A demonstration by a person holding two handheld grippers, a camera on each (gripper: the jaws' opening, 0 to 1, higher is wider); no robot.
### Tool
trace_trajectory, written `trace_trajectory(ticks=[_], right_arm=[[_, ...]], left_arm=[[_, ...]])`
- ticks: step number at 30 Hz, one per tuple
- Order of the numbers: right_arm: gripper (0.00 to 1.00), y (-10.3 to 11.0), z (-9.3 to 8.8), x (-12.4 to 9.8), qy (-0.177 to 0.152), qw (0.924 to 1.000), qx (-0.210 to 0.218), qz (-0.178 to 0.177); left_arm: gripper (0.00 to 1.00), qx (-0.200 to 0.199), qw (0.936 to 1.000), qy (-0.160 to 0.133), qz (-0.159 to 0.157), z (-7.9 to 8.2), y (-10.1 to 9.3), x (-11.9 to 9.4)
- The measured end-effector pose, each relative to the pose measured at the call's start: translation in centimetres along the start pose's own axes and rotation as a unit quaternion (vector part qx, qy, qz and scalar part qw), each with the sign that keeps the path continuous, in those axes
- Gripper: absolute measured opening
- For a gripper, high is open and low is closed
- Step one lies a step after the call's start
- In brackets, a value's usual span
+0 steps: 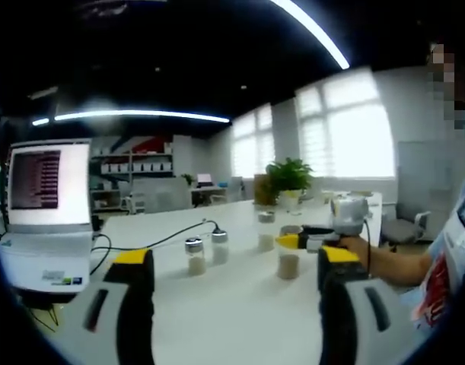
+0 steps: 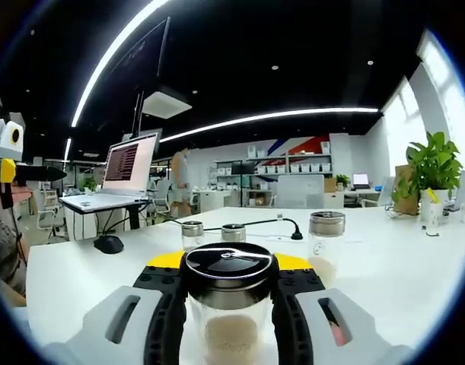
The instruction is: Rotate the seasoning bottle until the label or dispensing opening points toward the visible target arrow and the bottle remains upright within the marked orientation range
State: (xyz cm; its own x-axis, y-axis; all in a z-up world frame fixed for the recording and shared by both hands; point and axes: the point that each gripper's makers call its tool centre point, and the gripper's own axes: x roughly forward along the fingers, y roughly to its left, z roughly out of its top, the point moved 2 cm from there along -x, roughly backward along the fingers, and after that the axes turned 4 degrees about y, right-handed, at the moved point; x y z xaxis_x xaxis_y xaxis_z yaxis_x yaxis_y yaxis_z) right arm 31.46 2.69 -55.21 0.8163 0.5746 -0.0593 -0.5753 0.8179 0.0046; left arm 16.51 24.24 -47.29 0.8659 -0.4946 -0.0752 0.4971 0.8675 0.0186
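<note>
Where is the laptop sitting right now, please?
In the left gripper view the laptop sits at the table's left end, its cable running toward two small bottles.

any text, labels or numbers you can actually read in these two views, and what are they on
Nothing can be read in either view.
Laptop screen: rows of dark text, too blurred to read.
Sticker on the laptop base: too small to read.
Seasoning bottle between the right tongs: no label text shows on its lid or glass.
Other bottles: no lettering can be made out.
</note>
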Motion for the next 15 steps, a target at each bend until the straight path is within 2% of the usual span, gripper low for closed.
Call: trace_trajectory(ticks=[7,15], right_arm=[[0.42,0.13,-0.03,0.02,0.002,0.9999,-0.002,0.016],[0.42,0.15,-0.03,0.09,0.004,0.9995,-0.005,0.031]], left_arm=[[0.94,-0.003,0.9998,-0.008,-0.016,0.24,-0.55,0.21],[0.94,-0.007,0.9999,-0.007,-0.01,0.15,-0.22,0.13]])
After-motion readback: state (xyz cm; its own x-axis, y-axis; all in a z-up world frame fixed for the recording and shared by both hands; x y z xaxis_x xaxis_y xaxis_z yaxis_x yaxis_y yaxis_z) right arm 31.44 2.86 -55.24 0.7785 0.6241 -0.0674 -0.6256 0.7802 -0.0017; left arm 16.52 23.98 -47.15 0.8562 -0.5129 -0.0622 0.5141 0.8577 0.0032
